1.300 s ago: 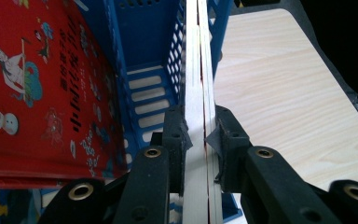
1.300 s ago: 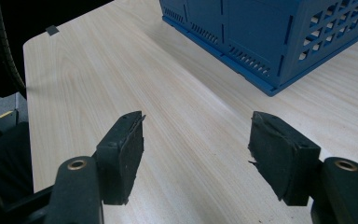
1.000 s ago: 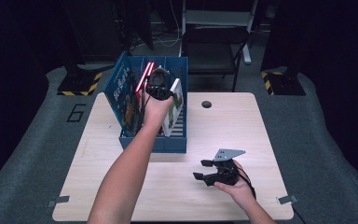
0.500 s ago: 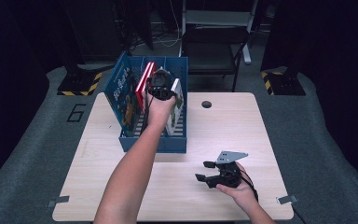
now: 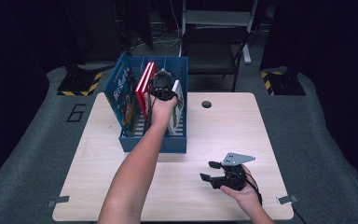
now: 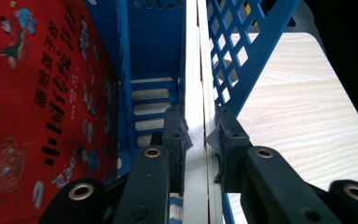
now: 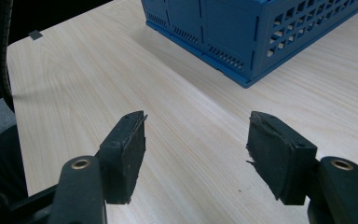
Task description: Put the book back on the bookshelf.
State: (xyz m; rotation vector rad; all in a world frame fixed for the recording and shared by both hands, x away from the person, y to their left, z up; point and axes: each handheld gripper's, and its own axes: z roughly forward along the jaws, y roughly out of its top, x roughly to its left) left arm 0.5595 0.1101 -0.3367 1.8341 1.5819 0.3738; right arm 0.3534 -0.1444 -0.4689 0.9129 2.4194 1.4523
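Low in the frame of the high view, right of centre, the right gripper (image 5: 213,170) is resting in the person's hand over the pale wood-grain table (image 5: 242,126), its grey three-cornered plate facing up. In the right gripper view its matte black, blocky jaws are standing wide apart with only bare laminate between them, and the perforated corner of the blue plastic crate (image 7: 242,32) is sitting at the upper right.

Farther up, at the centre of the high view, the left gripper (image 5: 162,87) is reaching down into the crate (image 5: 168,142), a rectangular bin with slotted and latticed walls. In the left gripper view its jaws are closing narrowly on the top edge of a thin white book (image 6: 196,140) standing upright against the lattice wall. At the left of that view a red book (image 6: 32,107) is showing a glossy cover with cartoon figures and black Chinese characters too slanted to read. From above, a blue picture book (image 5: 125,95) is leaning at the crate's left side.

On the grey floor, left of the table, a "6" (image 5: 77,113) is showing.
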